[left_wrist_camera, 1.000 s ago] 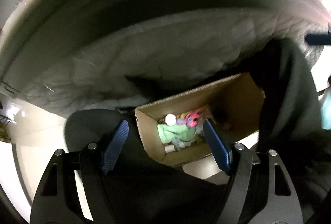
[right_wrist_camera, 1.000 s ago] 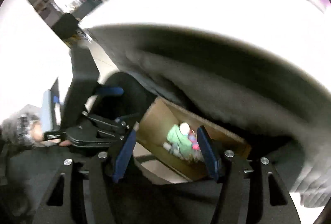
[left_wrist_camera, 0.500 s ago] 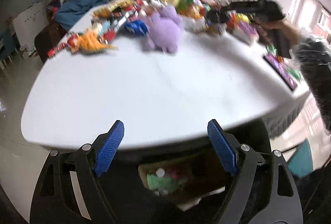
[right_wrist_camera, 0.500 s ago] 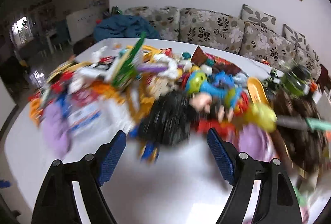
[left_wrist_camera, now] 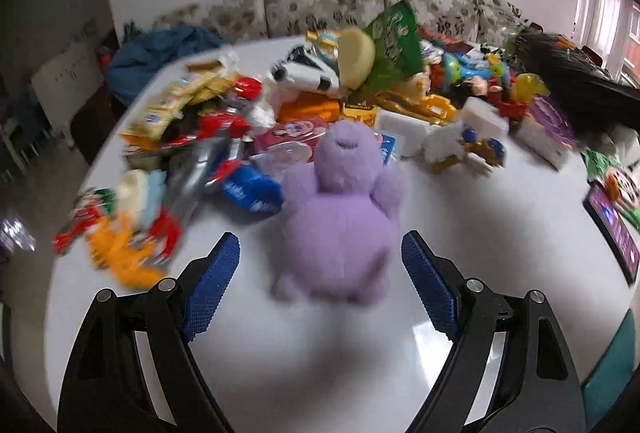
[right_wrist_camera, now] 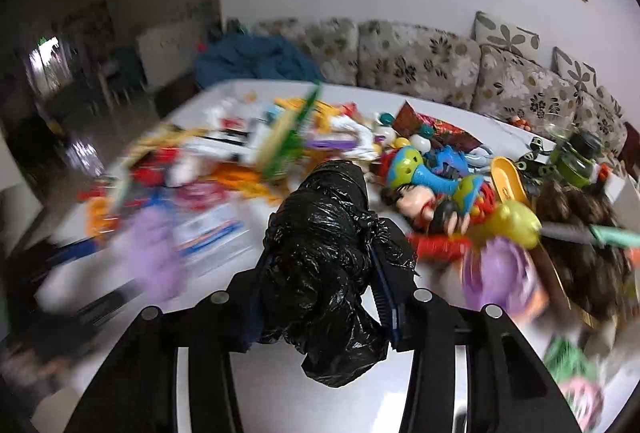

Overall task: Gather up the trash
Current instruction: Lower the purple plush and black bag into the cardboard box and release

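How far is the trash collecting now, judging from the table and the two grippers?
Little looks done: the white table is crowded with wrappers and toys. In hand: the right gripper is closing on a crumpled black plastic bag. The left gripper is open before a purple plush toy.

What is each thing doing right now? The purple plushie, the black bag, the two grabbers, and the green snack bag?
purple plush toy: lying on the white table, untouched, just ahead of the left grabber.
left gripper: open, empty.
black plastic bag: crumpled, caught between the right grabber's pads.
right gripper: closing on the bag.
green snack bag: propped upright on the toy pile.
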### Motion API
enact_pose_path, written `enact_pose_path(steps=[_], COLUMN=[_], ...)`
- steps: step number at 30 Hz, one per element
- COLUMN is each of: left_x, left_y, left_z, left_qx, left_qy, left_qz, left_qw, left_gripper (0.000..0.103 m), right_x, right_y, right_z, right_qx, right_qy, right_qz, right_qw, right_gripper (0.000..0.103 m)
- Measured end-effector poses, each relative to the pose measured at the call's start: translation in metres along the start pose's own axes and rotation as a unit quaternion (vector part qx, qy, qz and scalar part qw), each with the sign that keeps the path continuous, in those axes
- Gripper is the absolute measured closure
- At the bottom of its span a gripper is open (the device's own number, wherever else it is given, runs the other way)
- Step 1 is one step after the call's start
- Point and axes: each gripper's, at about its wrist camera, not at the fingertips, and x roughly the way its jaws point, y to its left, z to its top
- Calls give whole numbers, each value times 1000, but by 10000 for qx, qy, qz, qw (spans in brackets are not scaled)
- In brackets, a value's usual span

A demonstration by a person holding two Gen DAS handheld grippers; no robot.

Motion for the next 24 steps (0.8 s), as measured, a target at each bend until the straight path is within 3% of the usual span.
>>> enact_pose_path(steps=[3,6,9,14,17,20,23,24], left_x=[26,28,16,-61,-120,-148,-142,-128], left_y=[4,6,4,6,3,-14,-39,-48], left_z=[4,0,-6,-38,-88,-141,-204,-230], left_qx=[-214,-194,25,189,370,578,710,629], left_qy=[339,251,47,-695,-916,-708,2,425], left_qz=[-282,-593,-499,-644,-949,-1020,-701,-577], left_qw=[9988,9977,9987,9953,9906,9906,9950,9954], left_gripper=[21,43,47,47,46,45,45,45], right_x=[-50,-81,-87,-56,-39,-8,28,40], right_y=[31,65,95,106,101,95,93,94], right_z=[-39,-89,-143,-220,-251,-290,-313,-318], right_qx=[-102,-166,-156,284,264,167,21,-10], right_qy=[-103,-25,192,938,1421,2229,2665,2771], right_qz=[93,413,732,1164,1247,1386,1504,1605], right_qw=[9999,9990,9970,9884,9816,9648,9520,9473], right_gripper=[57,56,56,56,56,56,55,55])
